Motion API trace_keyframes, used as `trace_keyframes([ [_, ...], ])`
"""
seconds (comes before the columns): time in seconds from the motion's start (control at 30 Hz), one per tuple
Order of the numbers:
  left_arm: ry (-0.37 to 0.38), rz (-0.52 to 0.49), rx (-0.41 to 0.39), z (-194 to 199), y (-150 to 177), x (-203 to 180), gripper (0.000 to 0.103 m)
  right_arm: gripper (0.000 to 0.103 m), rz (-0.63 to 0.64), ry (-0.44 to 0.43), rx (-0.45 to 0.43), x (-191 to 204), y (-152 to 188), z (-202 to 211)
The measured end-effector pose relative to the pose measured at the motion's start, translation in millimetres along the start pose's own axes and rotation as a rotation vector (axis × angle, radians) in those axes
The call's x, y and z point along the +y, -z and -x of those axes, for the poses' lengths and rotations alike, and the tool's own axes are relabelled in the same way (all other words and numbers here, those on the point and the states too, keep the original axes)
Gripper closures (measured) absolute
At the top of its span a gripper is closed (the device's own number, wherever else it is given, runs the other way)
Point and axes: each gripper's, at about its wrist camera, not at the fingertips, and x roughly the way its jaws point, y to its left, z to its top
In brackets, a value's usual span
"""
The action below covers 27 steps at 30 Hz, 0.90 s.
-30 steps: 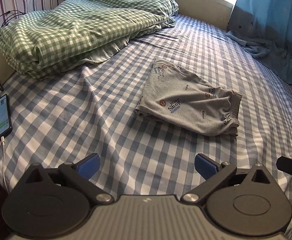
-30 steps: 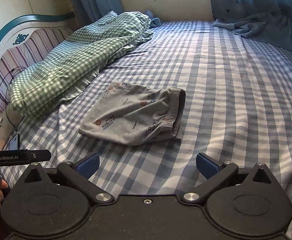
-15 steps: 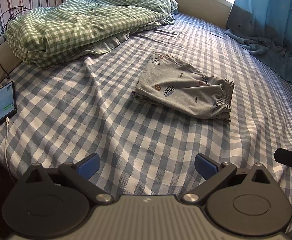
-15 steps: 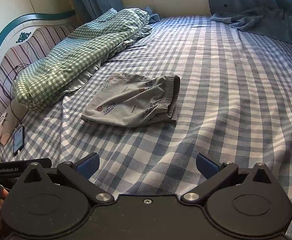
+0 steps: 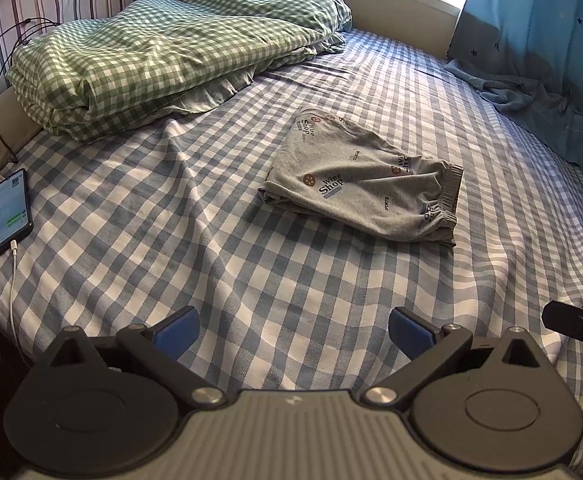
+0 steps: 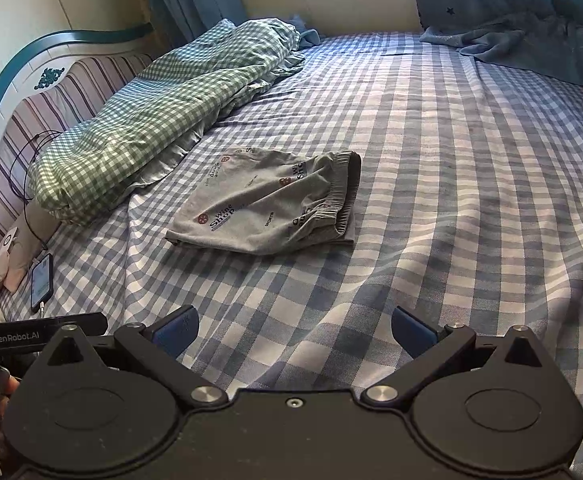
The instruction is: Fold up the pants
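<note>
Grey printed pants (image 5: 365,184) (image 6: 269,206) lie folded into a compact rectangle on the blue checked bed sheet (image 5: 219,240) (image 6: 471,184), waistband toward the right. My left gripper (image 5: 291,330) hovers near the bed's front edge, well short of the pants, open with nothing between its blue pads. My right gripper (image 6: 293,330) is likewise open and holds nothing, back from the pants. The right gripper's body shows at the left wrist view's right edge (image 5: 577,324); the left gripper's body shows at the lower left of the right wrist view (image 6: 39,332), with a hand on it.
A green checked duvet (image 5: 163,60) (image 6: 163,120) is piled by the striped headboard (image 6: 19,128). A phone (image 5: 10,210) (image 6: 42,280) on a white cable lies at the bed's left edge. Blue curtains (image 5: 539,20) and a blue cloth (image 6: 531,48) bound the far side.
Both grippers have drawn back from the pants toward the bed's near edge, so the folded pants look smaller and farther. The pants themselves have not moved. Both stay open.
</note>
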Motion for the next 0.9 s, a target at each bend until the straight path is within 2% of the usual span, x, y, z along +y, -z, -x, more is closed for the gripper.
trace_keyframes([
  [0.5,0.007,-0.010,0.009,-4,-5,0,0.001,0.001,0.000,-0.003,0.002,0,-2,-3],
  [0.67,-0.039,-0.048,-0.004,-2,-11,-2,0.001,0.001,-0.001,-0.003,0.002,0,-3,-4],
  [0.9,-0.038,-0.056,-0.005,-4,-14,-2,0.004,0.001,0.000,-0.003,0.003,0,-3,-5],
])
